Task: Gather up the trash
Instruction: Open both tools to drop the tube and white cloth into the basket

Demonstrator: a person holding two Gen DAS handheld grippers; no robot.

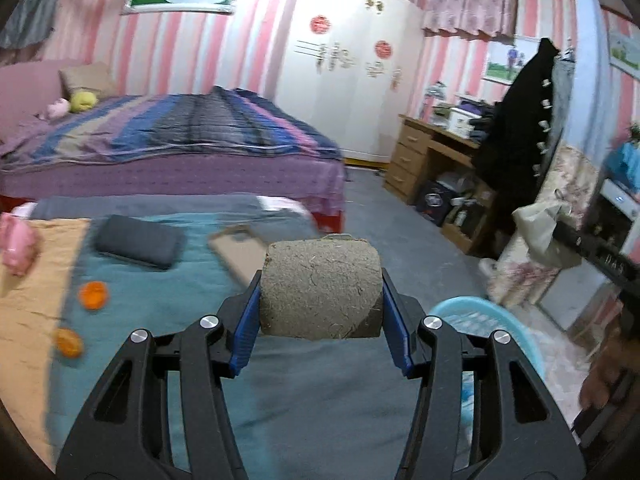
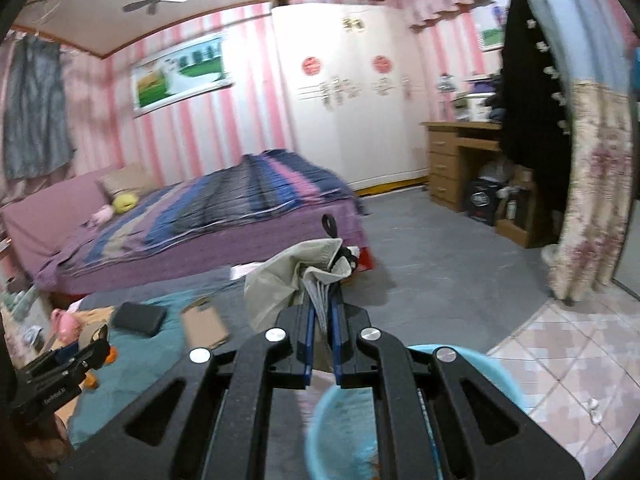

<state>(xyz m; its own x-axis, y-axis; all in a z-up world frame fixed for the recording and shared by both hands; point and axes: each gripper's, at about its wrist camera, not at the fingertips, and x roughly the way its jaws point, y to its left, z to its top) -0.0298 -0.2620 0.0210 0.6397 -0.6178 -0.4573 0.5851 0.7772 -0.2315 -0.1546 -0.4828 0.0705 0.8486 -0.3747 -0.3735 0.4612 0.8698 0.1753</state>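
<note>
My left gripper (image 1: 320,300) is shut on a grey-brown cardboard roll (image 1: 320,284), held above the teal blanket (image 1: 168,304). My right gripper (image 2: 320,316) is shut on the edge of a pale plastic bag (image 2: 288,276), which hangs open above the blanket's edge; the bag also shows at the right of the left wrist view (image 1: 540,232). A light-blue plastic basket (image 1: 480,320) sits low to the right, and it is under my right gripper in the right wrist view (image 2: 344,432). Orange peel pieces (image 1: 94,294) lie on the blanket at the left. The left gripper with the roll shows at the left of the right wrist view (image 2: 90,344).
A dark grey case (image 1: 138,242), a tan flat cardboard piece (image 1: 240,252) and a pink object (image 1: 16,250) lie on the blanket. A bed with a striped quilt (image 1: 180,136) stands behind. A wooden desk (image 1: 432,160) and a floral curtain (image 2: 592,200) are at the right.
</note>
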